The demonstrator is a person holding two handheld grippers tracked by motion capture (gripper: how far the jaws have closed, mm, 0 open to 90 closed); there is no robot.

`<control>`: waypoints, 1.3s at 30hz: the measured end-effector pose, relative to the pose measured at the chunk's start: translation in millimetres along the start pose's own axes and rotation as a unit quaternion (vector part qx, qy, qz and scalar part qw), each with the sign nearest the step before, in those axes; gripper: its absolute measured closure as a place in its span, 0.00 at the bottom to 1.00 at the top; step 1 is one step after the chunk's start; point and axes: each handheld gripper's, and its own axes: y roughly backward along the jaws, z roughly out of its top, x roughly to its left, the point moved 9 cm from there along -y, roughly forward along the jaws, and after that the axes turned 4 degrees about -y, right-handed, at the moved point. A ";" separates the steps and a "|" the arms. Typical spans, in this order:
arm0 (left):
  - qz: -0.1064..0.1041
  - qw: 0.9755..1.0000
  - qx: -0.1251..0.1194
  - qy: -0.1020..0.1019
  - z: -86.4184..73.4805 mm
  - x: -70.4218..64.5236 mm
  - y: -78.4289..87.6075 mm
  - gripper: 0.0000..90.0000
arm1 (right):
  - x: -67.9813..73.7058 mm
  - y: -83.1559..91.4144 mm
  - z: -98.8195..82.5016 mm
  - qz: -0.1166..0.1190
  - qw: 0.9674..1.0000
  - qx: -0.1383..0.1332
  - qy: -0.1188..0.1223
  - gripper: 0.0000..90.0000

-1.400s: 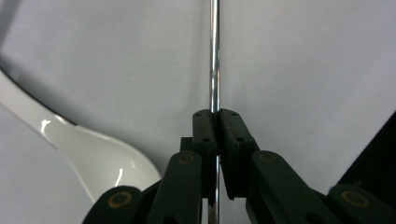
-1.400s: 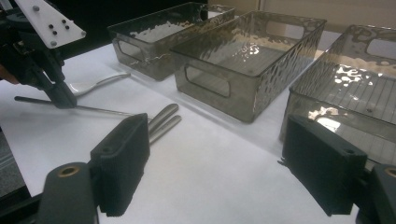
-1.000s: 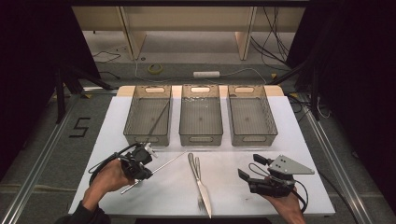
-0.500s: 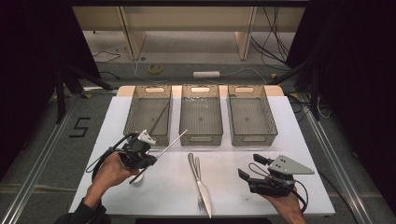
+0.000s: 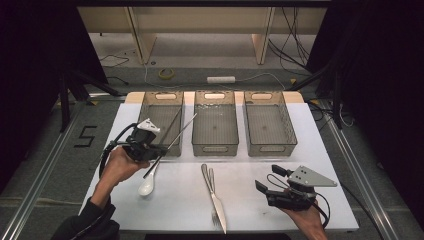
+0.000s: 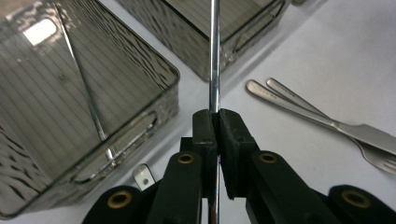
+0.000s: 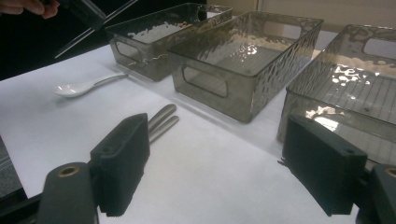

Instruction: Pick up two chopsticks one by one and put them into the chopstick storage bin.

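Note:
My left gripper (image 5: 160, 150) is shut on a thin metal chopstick (image 5: 182, 129), held above the table by the front of the left bin (image 5: 150, 107). In the left gripper view the jaws (image 6: 217, 116) pinch the chopstick (image 6: 214, 56), which points up over the gap between two bins. A second chopstick (image 5: 174, 120) leans inside the left bin. A white spoon (image 5: 147, 186) lies on the table below my left hand. My right gripper (image 5: 269, 178) rests open at the front right, with nothing between its pads (image 7: 123, 158).
Three clear grey bins stand in a row at the back: left, middle (image 5: 215, 145) and right (image 5: 270, 142). A knife and fork (image 5: 214, 192) lie side by side in the table's middle. Bare white tabletop (image 5: 320, 150) lies in front of the right bin.
My left gripper has risen and moved away from me toward the left bin, carrying the chopstick up off the table. The right gripper has stayed put.

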 end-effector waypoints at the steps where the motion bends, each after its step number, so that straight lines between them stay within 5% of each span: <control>1: 0.002 1.000 -0.004 0.000 2.9 2.1 0.7 0.94 | -0.1 0.2 0.0 0.000 1.000 0.000 0.000 0.27; 19: 0.035 0.996 -0.073 0.042 39.1 45.3 12.9 0.94 | -1.4 0.8 0.8 -0.003 1.000 -0.003 -0.002 0.27; 26: 0.055 0.993 -0.078 0.063 47.2 71.6 11.7 0.94 | -1.3 1.3 1.0 -0.001 1.000 -0.004 -0.002 0.27; 36: 0.092 0.985 -0.104 0.101 46.8 102.4 6.1 0.94 | -1.3 1.3 0.9 0.000 1.000 -0.004 -0.001 0.27; 39: 0.088 0.983 -0.117 0.112 44.6 107.3 4.5 0.94 | -0.1 1.0 0.6 0.001 1.000 -0.003 -0.002 0.27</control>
